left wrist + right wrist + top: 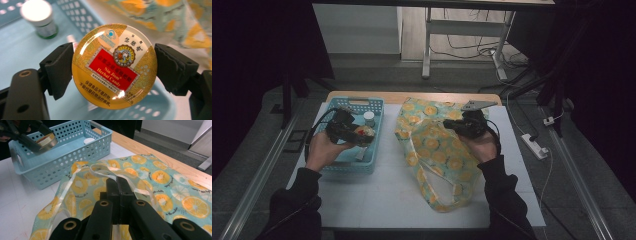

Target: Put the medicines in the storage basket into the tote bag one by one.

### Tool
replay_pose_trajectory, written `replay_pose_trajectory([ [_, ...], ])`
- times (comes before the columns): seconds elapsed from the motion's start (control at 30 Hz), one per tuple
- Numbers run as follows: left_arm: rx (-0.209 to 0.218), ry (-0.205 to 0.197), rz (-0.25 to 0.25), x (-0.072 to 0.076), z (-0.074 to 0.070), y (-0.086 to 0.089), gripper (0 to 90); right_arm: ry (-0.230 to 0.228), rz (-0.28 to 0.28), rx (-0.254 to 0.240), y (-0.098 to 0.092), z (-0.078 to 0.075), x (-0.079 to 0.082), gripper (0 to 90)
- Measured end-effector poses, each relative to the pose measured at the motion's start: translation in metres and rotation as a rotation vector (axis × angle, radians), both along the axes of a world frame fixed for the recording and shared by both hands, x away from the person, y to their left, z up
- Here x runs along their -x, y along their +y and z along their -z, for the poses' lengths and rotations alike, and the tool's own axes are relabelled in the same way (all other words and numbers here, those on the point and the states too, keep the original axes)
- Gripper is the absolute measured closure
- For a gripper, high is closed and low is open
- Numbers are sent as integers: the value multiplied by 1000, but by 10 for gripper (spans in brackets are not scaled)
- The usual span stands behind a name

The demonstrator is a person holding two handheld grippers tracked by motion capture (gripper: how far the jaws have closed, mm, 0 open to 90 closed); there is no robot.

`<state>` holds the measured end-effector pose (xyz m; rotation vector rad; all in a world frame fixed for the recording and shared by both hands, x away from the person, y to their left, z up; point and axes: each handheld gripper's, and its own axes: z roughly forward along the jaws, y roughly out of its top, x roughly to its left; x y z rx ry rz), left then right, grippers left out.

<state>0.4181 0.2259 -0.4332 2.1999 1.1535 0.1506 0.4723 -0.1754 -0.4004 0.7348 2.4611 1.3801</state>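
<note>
Left hand-held gripper [113,66] pinches a round candy tin [114,65] by its rim, one black pad on each side, and holds it above the blue basket [343,162]. Its lid faces the left gripper view: gold and yellow with a red label reading "Nin Jiom Herbal Candy" and a small round emblem. In the basket below the tin stands a small white-capped bottle [40,17]. Beside the basket, on the white counter [387,195], lies a fruit-print bag [437,150] of teal cloth with orange slices. Right hand-held gripper [117,185] has its jaws pressed together on the bag's pale handle strap [100,171], well apart from the tin.
</note>
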Motion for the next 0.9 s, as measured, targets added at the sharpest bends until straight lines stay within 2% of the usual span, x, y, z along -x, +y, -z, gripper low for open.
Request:
replay_pose_trajectory([
  [0.17, -6, -8, 38, 3, -4, -14, 202, 2, -2, 3, 1, 0, 0, 900],
  [0.53, 38, -29, 121, 8, -14, -45, 202, 5, -1, -3, 1, 1, 0, 900],
  [0.9, 50, -36, 190, 8, -16, -74, 202, 6, -2, 1, 2, 2, 0, 900],
])
